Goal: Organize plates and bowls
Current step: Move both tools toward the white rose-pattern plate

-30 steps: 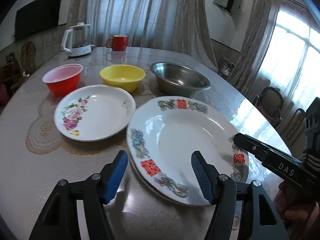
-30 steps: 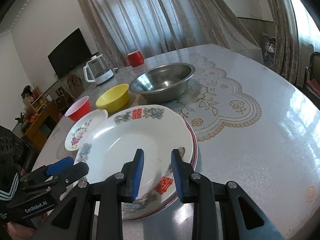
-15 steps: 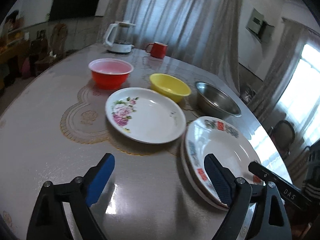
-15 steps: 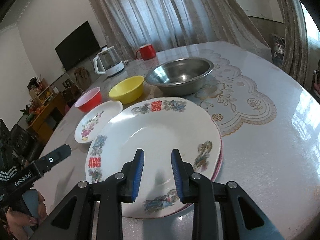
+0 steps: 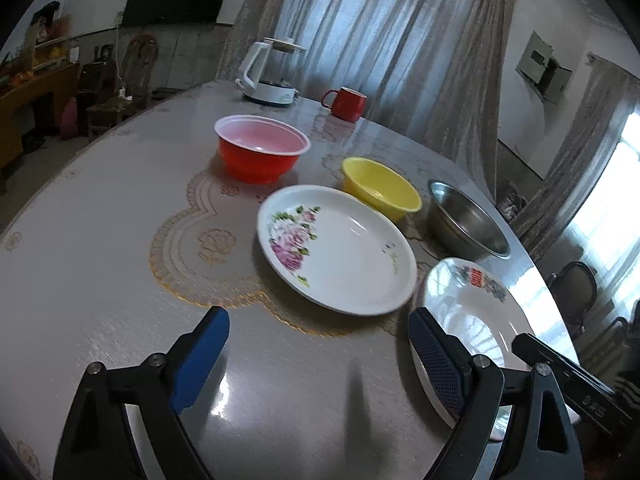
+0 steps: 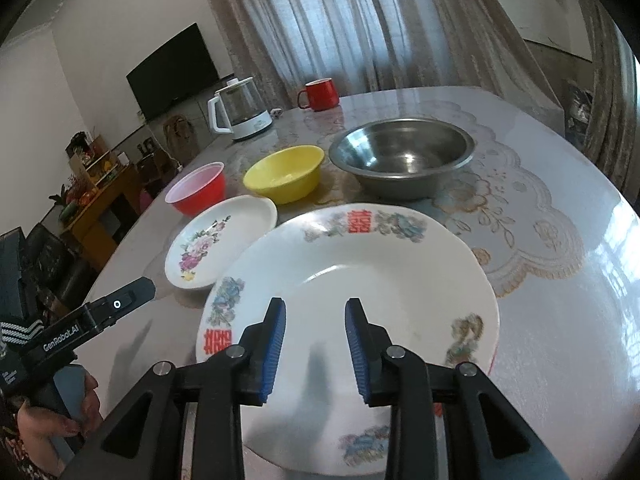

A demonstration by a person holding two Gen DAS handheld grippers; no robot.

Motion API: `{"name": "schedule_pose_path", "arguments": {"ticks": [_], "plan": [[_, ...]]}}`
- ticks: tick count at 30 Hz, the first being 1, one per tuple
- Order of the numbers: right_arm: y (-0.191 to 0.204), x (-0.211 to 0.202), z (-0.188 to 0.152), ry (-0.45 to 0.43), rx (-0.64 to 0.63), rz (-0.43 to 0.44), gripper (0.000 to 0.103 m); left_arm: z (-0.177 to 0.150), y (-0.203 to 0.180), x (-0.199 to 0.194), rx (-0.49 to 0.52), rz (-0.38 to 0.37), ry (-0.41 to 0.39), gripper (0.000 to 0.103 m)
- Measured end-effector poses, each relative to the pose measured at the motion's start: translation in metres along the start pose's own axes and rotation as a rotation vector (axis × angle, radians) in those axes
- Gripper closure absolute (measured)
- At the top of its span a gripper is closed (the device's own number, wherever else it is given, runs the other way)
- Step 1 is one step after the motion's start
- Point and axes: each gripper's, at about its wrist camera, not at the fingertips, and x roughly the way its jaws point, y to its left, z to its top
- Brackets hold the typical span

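A large plate with red characters [image 6: 384,280] lies on another plate at the table's near side; it also shows in the left wrist view [image 5: 476,312]. A smaller rose plate [image 5: 340,252] [image 6: 220,240] lies left of it. Behind stand a red bowl [image 5: 260,152] [image 6: 198,192], a yellow bowl [image 5: 380,188] [image 6: 286,174] and a steel bowl [image 5: 466,224] [image 6: 404,158]. My left gripper [image 5: 316,360] is wide open and empty, above bare table in front of the rose plate. My right gripper [image 6: 316,348] is open and empty, hovering over the large plate's near part.
A white kettle [image 5: 268,76] [image 6: 240,114] and a red mug [image 5: 346,104] [image 6: 320,94] stand at the table's [image 5: 100,220] far side. Chairs [image 5: 576,292] stand beyond the right edge. A sideboard [image 6: 96,196] stands off to the left.
My left gripper has swung left, off the large plate to face the rose plate, and opened wider. My right gripper has drawn back a little; the stack's upper plate has turned and now covers the plate beneath more squarely.
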Motion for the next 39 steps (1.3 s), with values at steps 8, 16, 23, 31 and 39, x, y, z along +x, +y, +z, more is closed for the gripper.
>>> {"name": "schedule_pose_path", "arguments": {"ticks": [8,16,23,31,39], "plan": [[0.013,0.010,0.017,0.032,-0.039,0.049,0.069,0.005,0.016,0.001,-0.035,0.025,-0.004,0.011],[0.043,0.029,0.057,0.050,-0.162,0.056,0.063,0.005,0.028,-0.005,-0.037,0.039,0.011,0.011],[0.043,0.075,0.099,0.141,-0.193,0.014,0.063,0.007,0.041,-0.006,-0.072,0.048,0.023,0.011],[0.060,0.144,0.114,0.333,-0.248,-0.003,0.063,0.007,0.053,-0.009,-0.090,0.060,0.021,0.011],[0.059,0.180,0.107,0.427,-0.212,0.028,0.076,0.009,0.072,-0.012,-0.128,0.069,0.009,0.010]]}}
